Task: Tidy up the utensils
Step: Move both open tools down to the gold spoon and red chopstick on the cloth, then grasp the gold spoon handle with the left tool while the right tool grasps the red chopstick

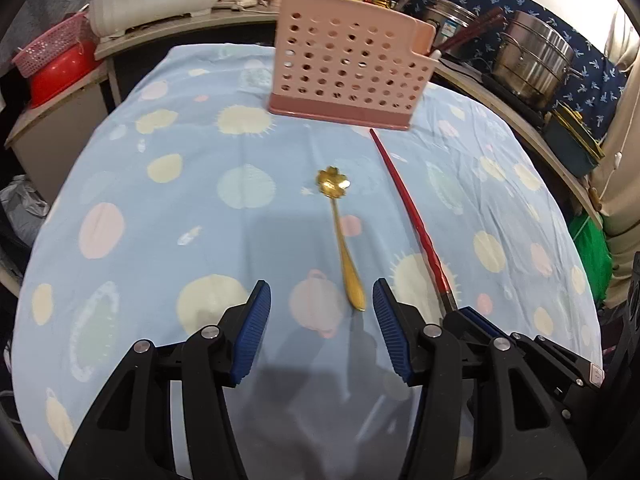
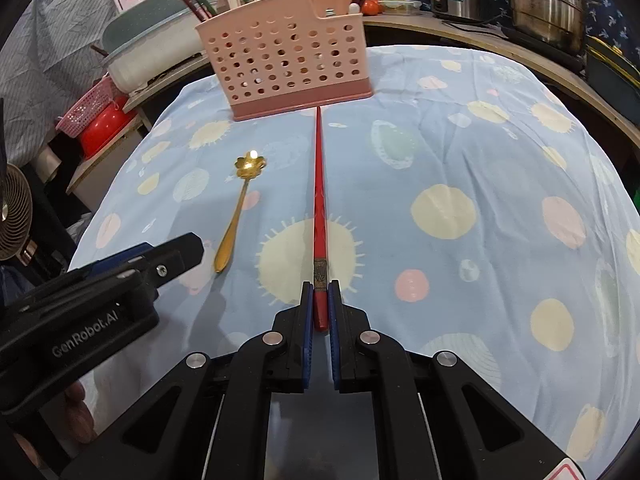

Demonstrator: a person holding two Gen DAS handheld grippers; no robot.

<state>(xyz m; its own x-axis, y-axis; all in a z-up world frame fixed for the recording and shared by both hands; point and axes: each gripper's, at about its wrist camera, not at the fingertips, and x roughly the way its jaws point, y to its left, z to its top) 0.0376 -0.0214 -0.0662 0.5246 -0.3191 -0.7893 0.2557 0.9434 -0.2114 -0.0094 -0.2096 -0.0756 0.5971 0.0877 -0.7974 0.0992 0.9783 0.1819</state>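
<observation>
Tablecloth (image 2: pixel 460 152) carries a red chopstick (image 2: pixel 319 200), butt hidden inside the pinching right gripper (image 2: pixel 319 312); left gripper (image 1: pixel 322 312) spread.

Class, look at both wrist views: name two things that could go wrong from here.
1. The right gripper pinches the red chopstick at its very end, so the long free length may swing or slip near the pink utensil holder.
2. The open left gripper may nudge the gold spoon aside.
</observation>
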